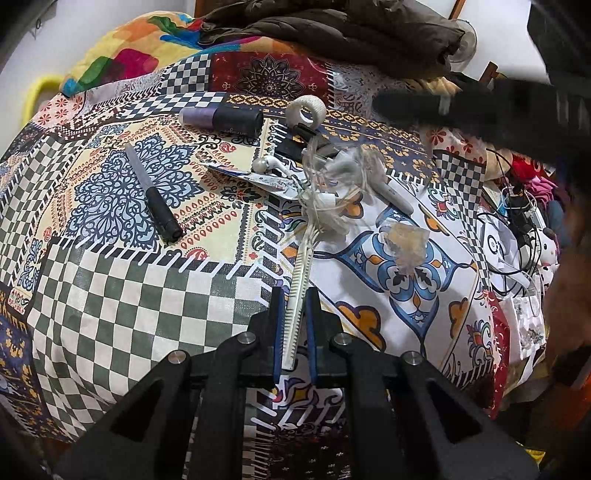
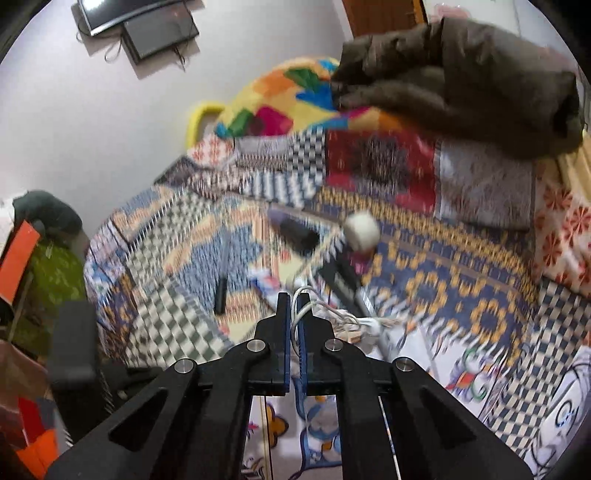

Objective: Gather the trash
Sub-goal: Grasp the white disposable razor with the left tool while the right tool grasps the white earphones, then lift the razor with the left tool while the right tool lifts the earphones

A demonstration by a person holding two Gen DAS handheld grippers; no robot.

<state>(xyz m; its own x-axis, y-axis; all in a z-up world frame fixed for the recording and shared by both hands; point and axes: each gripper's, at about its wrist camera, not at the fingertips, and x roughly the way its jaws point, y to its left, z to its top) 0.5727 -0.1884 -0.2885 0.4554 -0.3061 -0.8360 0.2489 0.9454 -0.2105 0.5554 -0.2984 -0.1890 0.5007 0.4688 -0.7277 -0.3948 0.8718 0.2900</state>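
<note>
On the patchwork bedsheet (image 1: 155, 295), my left gripper (image 1: 294, 295) is shut on a white comb (image 1: 301, 266), which sticks out forward between the blue pads. The comb's far end lies in a tangle of white earphone cable (image 1: 325, 192) with earbuds. A crumpled clear wrapper (image 1: 404, 245) lies to the right of the comb. In the right wrist view, which is motion-blurred, my right gripper (image 2: 294, 297) is shut on a loop of the white earphone cable (image 2: 295, 317). In the left wrist view my right gripper (image 1: 391, 105) shows as a dark blur at upper right.
A black-and-grey marker (image 1: 153, 192), a purple-and-black cylinder (image 1: 221, 118) and a white tape roll (image 1: 306, 110) lie on the sheet. A brown jacket (image 1: 332, 29) and a colourful pillow (image 1: 129, 51) sit at the far end. Cables and clutter (image 1: 517, 221) crowd the right edge.
</note>
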